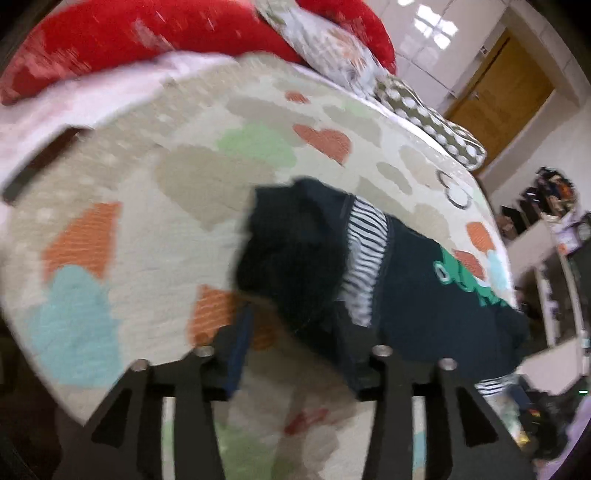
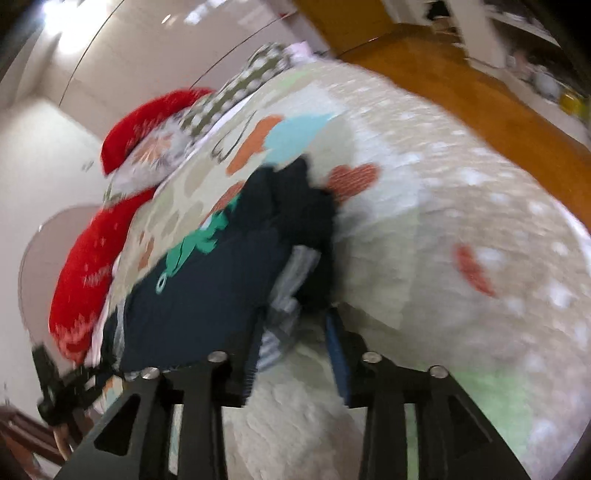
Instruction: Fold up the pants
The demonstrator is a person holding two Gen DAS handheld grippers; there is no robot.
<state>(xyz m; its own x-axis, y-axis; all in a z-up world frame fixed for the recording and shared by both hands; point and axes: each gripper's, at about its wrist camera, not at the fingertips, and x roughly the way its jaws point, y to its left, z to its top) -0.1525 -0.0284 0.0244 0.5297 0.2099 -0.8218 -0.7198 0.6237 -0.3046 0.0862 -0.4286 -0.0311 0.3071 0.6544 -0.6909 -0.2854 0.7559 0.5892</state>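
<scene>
Dark navy pants, w/ striped waistband and green print, lie bunched on the bed over a quilt of hearts and clouds. Red pillows sit at the far end.

Left tool: jaws partway apart, tilted down; the pants' near edge drapes over its right finger, but blur hides whether the pads press the cloth.

Right tool: jaws partway apart, the striped waistband edge lying betw. the fingers; can't tell if it's pinched. Left tool also shows at the right view's far left, low.
</scene>
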